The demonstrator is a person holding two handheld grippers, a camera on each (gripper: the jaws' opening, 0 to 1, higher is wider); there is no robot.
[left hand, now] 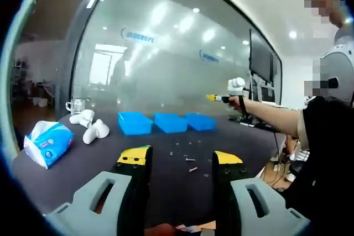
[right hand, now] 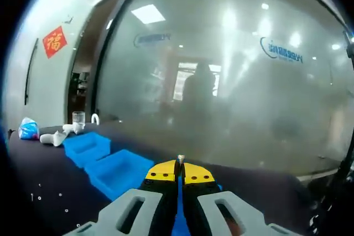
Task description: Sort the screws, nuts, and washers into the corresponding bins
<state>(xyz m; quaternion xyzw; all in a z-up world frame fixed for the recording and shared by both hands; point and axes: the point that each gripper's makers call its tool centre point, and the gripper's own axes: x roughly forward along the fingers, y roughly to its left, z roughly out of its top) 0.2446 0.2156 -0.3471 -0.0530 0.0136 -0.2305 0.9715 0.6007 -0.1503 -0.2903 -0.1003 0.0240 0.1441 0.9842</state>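
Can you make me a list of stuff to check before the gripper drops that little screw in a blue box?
1. Screw pinched in the right gripper: ok, its tip pokes above the shut jaws.
2. Right gripper over a blue bin: ok, roughly; which bin, cannot tell.
3. Correct bin for screws: cannot tell, no labels visible.
4. Left gripper free: ok, open, holding nothing.
5. More parts left on the table: ok, several remain.
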